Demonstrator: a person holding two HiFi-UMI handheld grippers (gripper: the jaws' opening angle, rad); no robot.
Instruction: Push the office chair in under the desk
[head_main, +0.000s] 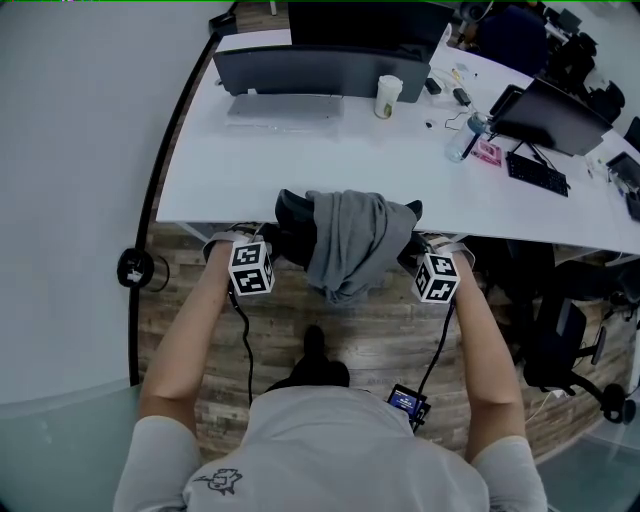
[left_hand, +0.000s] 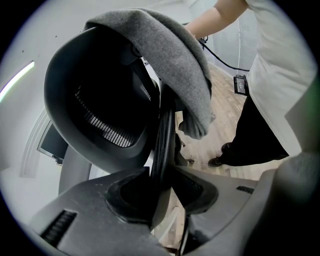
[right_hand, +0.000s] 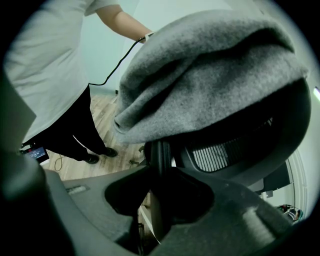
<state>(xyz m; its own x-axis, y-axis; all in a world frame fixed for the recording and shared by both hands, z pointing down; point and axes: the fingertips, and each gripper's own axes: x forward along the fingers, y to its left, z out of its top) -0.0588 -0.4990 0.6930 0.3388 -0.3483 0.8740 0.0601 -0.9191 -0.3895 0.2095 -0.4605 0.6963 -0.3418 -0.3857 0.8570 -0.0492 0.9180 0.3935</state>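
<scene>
Grey sweater (head_main: 345, 245) drapes chair (head_main: 293, 225) back; we clamp left gripper (left_hand: 162, 185) on its 9 o'clock edge, right gripper (right_hand: 157, 185) on 3 o'clock edge; desk (head_main: 250, 170) at 12.

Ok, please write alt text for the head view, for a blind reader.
From above: the left gripper and right gripper each clamp one side of a black office chair, grey garment draped over its back, at the edge of a white desk holding a monitor and paper cup.
</scene>
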